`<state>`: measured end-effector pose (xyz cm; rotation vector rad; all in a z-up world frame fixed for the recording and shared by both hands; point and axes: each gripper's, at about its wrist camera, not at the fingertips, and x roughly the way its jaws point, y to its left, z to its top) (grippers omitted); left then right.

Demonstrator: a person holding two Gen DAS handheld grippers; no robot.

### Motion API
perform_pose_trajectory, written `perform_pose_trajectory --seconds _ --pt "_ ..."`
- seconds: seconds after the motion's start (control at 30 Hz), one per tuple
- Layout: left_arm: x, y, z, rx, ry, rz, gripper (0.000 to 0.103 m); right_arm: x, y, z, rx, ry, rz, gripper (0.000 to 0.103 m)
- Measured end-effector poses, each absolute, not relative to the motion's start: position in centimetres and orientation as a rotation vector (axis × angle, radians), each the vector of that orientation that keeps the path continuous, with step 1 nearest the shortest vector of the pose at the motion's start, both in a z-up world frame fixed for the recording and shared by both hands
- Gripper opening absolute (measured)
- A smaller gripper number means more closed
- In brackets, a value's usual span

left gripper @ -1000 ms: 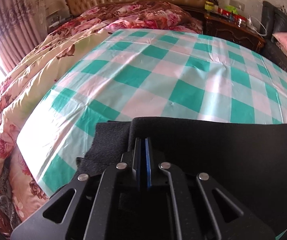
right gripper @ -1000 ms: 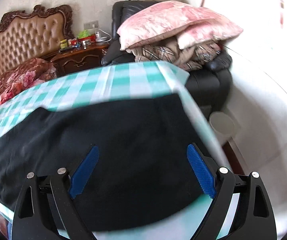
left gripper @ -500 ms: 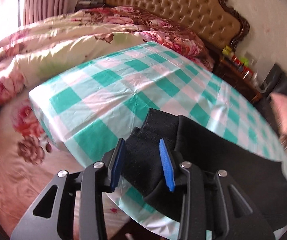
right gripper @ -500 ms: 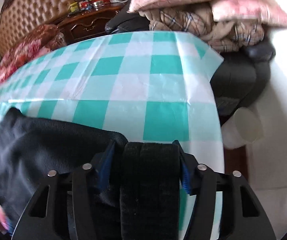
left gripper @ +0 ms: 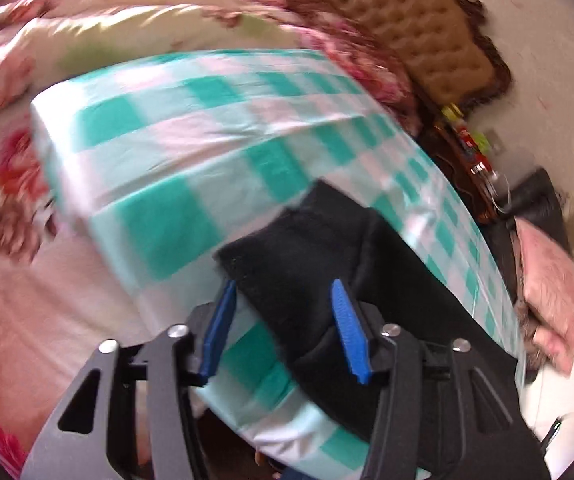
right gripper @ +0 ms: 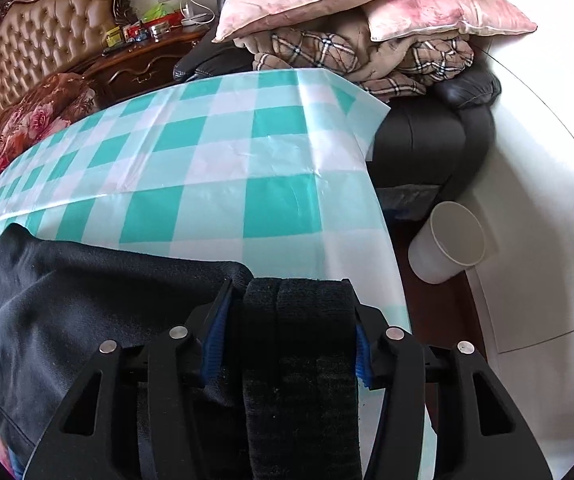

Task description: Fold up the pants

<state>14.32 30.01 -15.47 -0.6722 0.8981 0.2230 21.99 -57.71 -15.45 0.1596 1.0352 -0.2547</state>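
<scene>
Black pants [left gripper: 319,248] lie on the checked tabletop [left gripper: 175,152], one bunched end now loose between your left claw [left gripper: 283,328] pads after its earlier clamp, jaws closing again, while your right claw [right gripper: 287,332], wide a second ago, has closed onto the ribbed waistband [right gripper: 299,312].

Daylight, bright in both views. Left wrist view: heavy motion blur across checked tablecloth [left gripper: 191,128] and floral quilt [left gripper: 15,264]; upper left corner washed out by strong light. Right wrist view: sharp, checks crisp; white wall [right gripper: 547,200] at right edge overexposed. Sheen along tablecloth creases. Black pants [right gripper: 87,292] dark, weave faintly visible. Fisheye bending at edges, black corners in both.
</scene>
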Motion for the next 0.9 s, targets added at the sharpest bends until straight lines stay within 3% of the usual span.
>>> perform_pose_trajectory --seconds 0.03,0.17,0.27,0.37,0.4,0.43,0.67,0.73,0.9 --pt "15.3 29.7 -15.5 -0.612 0.924 0.247 0.006 22.0 -57.6 -15.4 0.158 1.033 -0.257 0.051" --pt "16.5 28.7 -13.8 -0.459 0.864 0.244 0.005 21.2 -56.8 -13.8 0.151 0.994 -0.274 0.055" --pt "16.5 28.9 -13.7 -0.431 0.828 0.24 0.006 19.3 -55.3 -11.2 0.113 0.902 -0.316 0.066" --pt "16.4 30.8 -17.0 -0.489 0.902 0.287 0.022 17.5 -52.0 -8.5 0.098 0.816 -0.301 0.076" --pt "15.9 31.2 -17.2 -0.509 0.891 0.302 0.041 16.8 -49.9 -7.6 0.081 0.793 -0.255 0.079" --pt "15.2 31.7 -17.2 -0.536 0.86 0.312 0.05 16.5 -48.6 -7.1 0.068 0.781 -0.229 0.084" --pt "10.9 30.3 -15.5 -0.624 0.76 0.234 0.047 14.2 -32.9 -6.7 0.096 0.747 0.118 0.086" --pt "10.3 28.1 -15.0 -0.609 0.747 0.185 0.041 14.3 -28.7 -8.0 0.128 0.778 0.183 0.086" --pt "10.5 18.8 -13.7 -0.252 0.749 0.058 0.041 14.5 -19.5 -12.1 0.165 0.897 0.22 0.086"
